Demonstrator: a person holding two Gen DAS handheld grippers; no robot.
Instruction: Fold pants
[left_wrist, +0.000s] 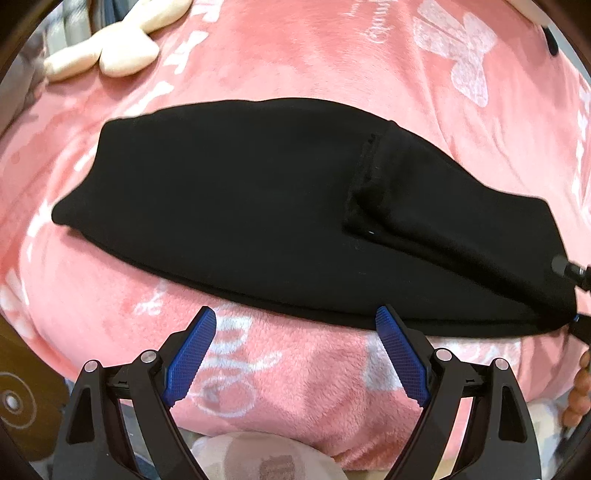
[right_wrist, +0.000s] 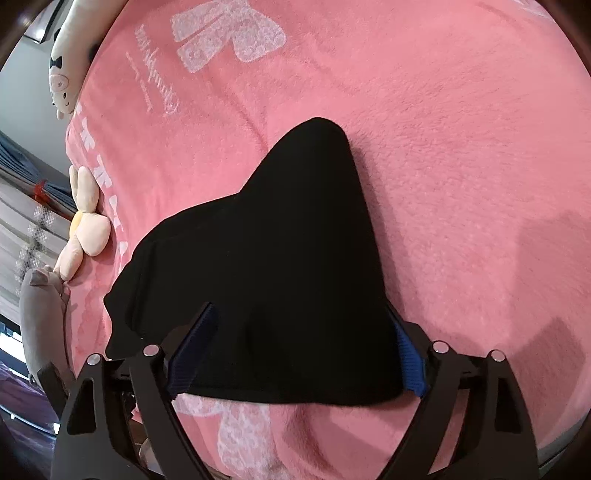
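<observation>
The left gripper hangs with jaws spread and empty just short of the near edge of the black pants, apparently lined up to take that hem. The right gripper straddles one end of the pants, wide apart, not clamped. Beyond, the pants lie flat across a pink blanket, plush toys along its far edge.

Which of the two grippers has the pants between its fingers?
The right gripper: the black pants lie between its open fingers. The left gripper is open over bare pink blanket.
</observation>
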